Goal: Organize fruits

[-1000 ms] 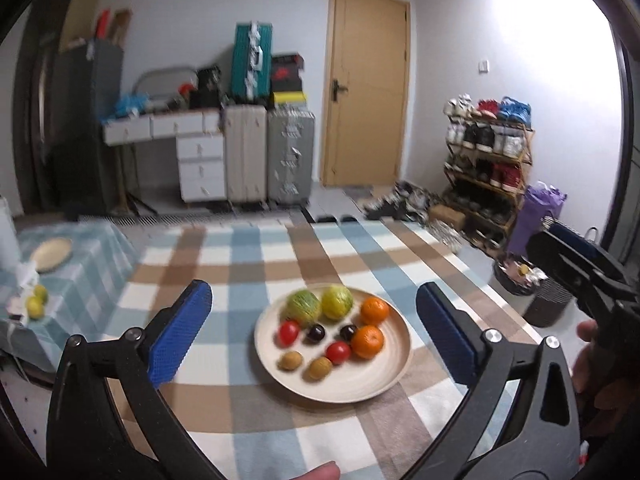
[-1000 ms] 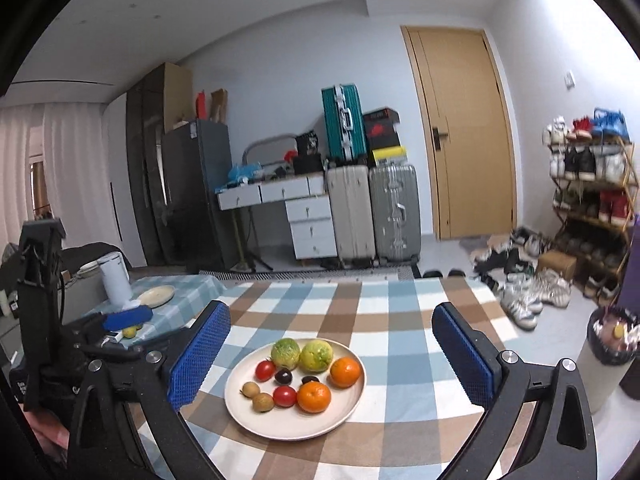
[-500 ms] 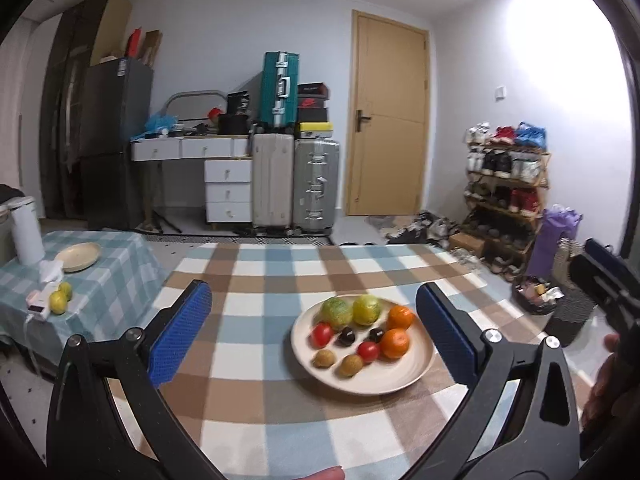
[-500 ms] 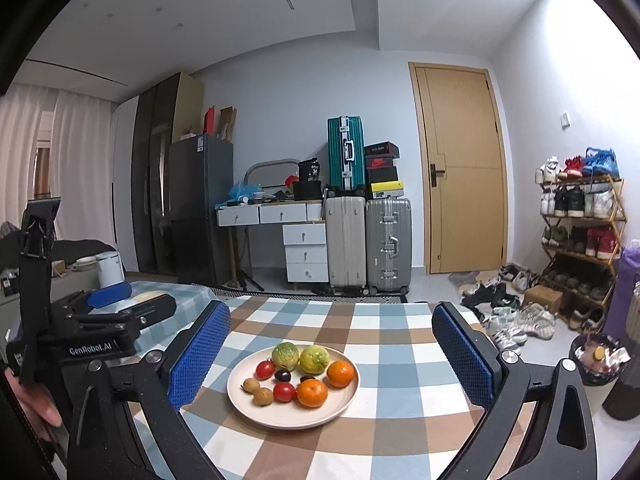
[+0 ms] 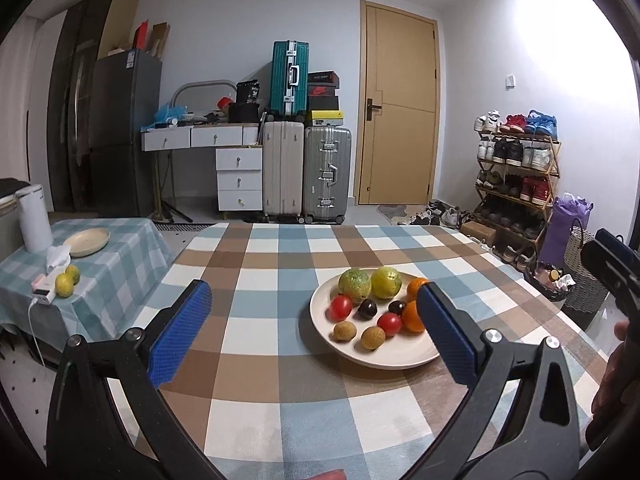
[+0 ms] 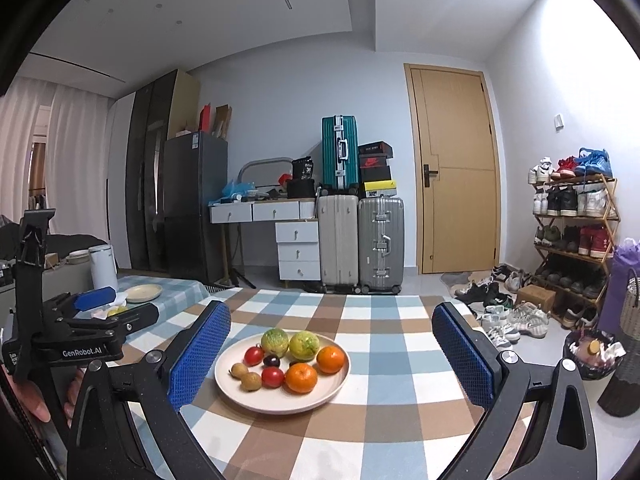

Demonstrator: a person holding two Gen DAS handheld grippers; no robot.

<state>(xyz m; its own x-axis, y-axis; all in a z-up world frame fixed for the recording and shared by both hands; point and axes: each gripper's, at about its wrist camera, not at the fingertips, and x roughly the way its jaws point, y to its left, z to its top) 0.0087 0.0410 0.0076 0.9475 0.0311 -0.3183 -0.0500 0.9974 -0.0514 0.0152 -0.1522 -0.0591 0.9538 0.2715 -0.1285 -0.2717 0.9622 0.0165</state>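
A cream plate (image 5: 320, 300) (image 6: 228, 384) on the checked table holds two green-yellow citrus (image 5: 355, 284) (image 6: 275, 342), two oranges (image 6: 301, 378), two red tomatoes (image 5: 341, 307) (image 6: 273, 377), dark plums (image 5: 367, 309) and two brown longans (image 5: 345, 331) (image 6: 251, 381). My left gripper (image 5: 310, 324) is open, held short of the plate; its right finger (image 5: 448, 340) hides part of the oranges. My right gripper (image 6: 330, 354) is open above and before the plate, nothing between its pads.
A low side table (image 5: 120, 264) at left carries an empty cream plate (image 5: 87, 236) (image 6: 143, 293), two yellow-green fruits (image 5: 64, 284), a white kettle (image 5: 34, 218) and a pink device. Suitcases, drawers, a door and a shoe rack (image 5: 516, 176) stand behind. Bins sit at right.
Both cameras have tilted upward and pulled back, so the plate appears lower and smaller. The left view has swung left, shifting the plate toward its right finger. Both grippers stay open.
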